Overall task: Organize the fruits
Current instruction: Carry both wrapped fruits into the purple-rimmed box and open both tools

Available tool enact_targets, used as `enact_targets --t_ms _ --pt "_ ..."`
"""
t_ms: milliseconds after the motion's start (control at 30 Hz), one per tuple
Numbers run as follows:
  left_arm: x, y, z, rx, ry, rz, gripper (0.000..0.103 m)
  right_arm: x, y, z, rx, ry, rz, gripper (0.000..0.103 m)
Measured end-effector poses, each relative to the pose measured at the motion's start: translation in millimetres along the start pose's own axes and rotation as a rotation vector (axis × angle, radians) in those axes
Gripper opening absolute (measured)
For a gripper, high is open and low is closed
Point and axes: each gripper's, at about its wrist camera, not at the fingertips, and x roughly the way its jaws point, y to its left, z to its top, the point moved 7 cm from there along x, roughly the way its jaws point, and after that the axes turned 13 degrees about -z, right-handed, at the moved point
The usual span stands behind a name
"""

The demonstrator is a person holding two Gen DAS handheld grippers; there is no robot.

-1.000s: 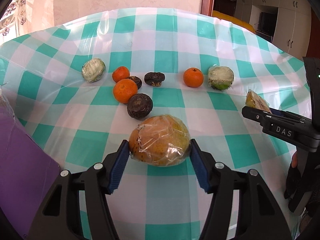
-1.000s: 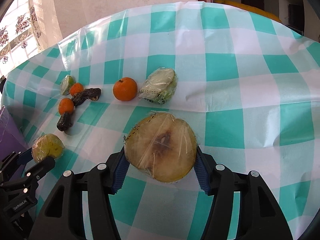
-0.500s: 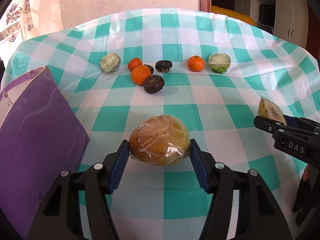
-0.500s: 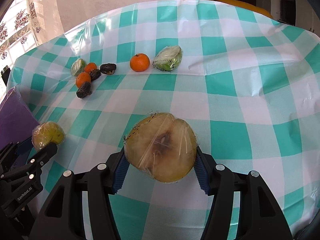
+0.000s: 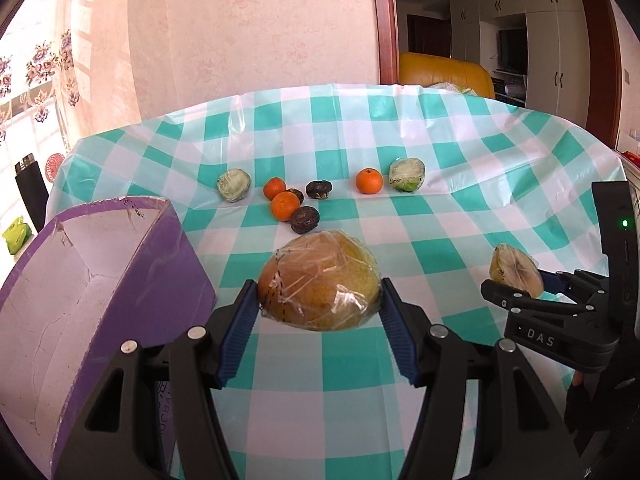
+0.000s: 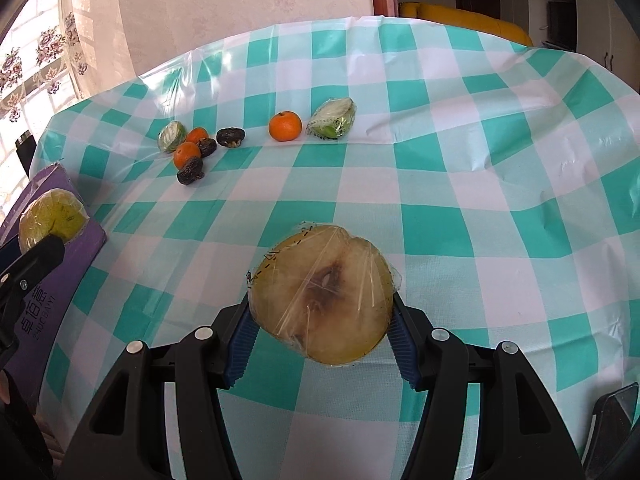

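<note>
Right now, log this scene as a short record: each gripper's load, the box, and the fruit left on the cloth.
left gripper: jaws shut on wrapped pear half, skin side to camera
right gripper: jaws shut on wrapped cut pear half, core showing
purple box: open, beside the left gripper
oranges on checked cloth: three, one at
dark fruits: three, one at
wrapped green halves: two, one at

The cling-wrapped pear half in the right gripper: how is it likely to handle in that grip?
The film on the pear half looks glossy, so it may slip between the right gripper's pads. Its browned cut face suggests soft flesh that could bruise if squeezed. Set flat side down, it probably won't roll.
</note>
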Motion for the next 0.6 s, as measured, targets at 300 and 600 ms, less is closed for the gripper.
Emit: enact_targets --t_ms 300,600 --pt "-77.9 16.8 15.0 0.009 -0.074 0.028 0.061 -53.6 20.2 16.2 -0.018 -0.118 0.054 0.058" --pt "-134.1 55.7 10.9 0.001 -0.120 0.113 0.061 -97.2 71.5 27.3 -0.096 -0.215 0.117 0.058"
